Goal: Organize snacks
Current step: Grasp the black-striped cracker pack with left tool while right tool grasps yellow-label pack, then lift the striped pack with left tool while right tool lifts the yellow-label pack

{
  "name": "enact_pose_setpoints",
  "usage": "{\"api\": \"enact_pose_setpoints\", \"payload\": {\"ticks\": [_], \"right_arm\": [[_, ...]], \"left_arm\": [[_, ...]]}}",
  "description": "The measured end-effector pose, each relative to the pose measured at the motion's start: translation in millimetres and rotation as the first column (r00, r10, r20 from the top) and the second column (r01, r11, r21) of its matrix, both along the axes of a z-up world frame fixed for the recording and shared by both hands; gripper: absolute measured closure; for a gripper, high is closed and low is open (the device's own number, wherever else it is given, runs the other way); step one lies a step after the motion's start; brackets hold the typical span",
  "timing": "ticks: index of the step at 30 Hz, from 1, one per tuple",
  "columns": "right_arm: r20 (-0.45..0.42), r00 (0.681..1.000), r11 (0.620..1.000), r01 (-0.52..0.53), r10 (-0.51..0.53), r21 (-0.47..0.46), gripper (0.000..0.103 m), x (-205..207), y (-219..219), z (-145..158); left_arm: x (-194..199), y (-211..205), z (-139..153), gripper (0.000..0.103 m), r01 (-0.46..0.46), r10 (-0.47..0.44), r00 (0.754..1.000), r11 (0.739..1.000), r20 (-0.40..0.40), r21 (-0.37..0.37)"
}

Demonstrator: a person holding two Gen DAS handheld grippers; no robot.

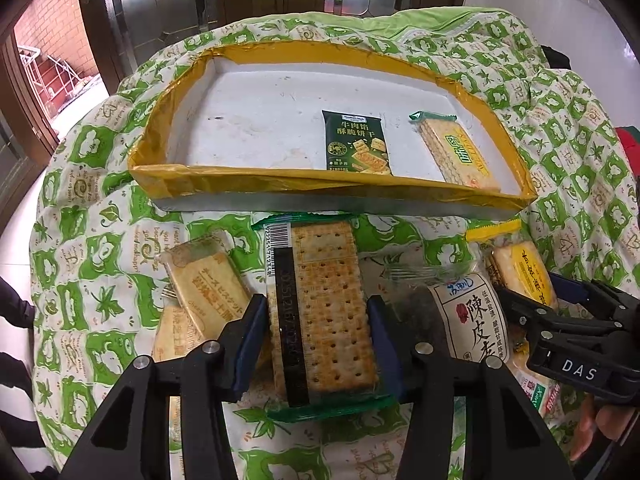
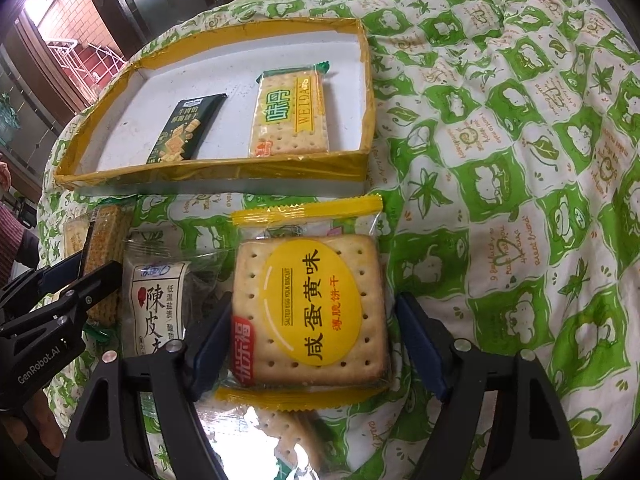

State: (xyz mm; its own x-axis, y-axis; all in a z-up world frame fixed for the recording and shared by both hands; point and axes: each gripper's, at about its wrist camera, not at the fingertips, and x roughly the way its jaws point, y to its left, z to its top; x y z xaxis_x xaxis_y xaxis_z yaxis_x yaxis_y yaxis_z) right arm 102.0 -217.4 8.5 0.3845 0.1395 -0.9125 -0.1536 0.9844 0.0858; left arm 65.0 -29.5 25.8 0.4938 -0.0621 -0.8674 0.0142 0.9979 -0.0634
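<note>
A quilted cloth [image 2: 500, 160] printed with green leaves and squares covers the surface, and behind it stand dark wood-framed doors with patterned glass [image 1: 160, 12] and a brick wall outside. On the cloth sits a shallow tray [image 1: 176, 178] with a white floor and yellow-taped rim; a dark green biscuit packet [image 1: 358, 142] and a WELDA cracker pack [image 2: 292, 112] lie inside it, apart from each other. Just in front of the tray the left gripper [image 1: 318, 344] is clamped on a long cracker pack [image 1: 324, 308] with green ends, its blue pads pressed against both sides. The right gripper [image 2: 312, 344] straddles a salted egg yolk biscuit pack [image 2: 308, 308]; its left pad touches the wrapper, the right pad stands off it. Between the two lies a clear plum packet [image 2: 156, 300]. Further packs beneath and to the left are partly hidden, their labels unreadable
</note>
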Motion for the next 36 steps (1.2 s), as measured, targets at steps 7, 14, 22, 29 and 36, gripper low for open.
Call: {"api": "enact_pose_setpoints", "payload": {"ticks": [7,14,22,29,36], "right_arm": [[0.007,1.0,1.0,-0.002,0.002,-0.003,0.032,-5.1,-0.5,1.5],[0.013,1.0,1.0,0.001,-0.001,0.005,0.033,-6.6,-2.2,3.5],[0.017,1.0,1.0,0.003,-0.003,0.008,0.033,-9.7,-4.5,5.3],[0.024,1.0,1.0,0.006,-0.007,0.016,0.033,-12.3,-4.9,7.7],[0.037,0.999,0.999,0.015,-0.017,0.045,0.034,-16.0,-7.9,15.1]], "left_arm": [[-2.2,-1.6,-0.7,0.05,-0.001,0.001,1.0,1.0,0.004,-0.003],[-5.7,-1.3,0.3,0.052,-0.007,0.007,1.0,1.0,0.007,-0.019],[-8.0,0.6,1.5,0.052,-0.008,0.008,1.0,0.999,0.006,-0.032],[-11.6,2.0,3.8,0.052,-0.012,0.012,1.0,0.999,0.008,-0.042],[-15.0,4.6,9.4,0.052,-0.023,0.025,0.999,0.998,0.024,-0.059]]}}
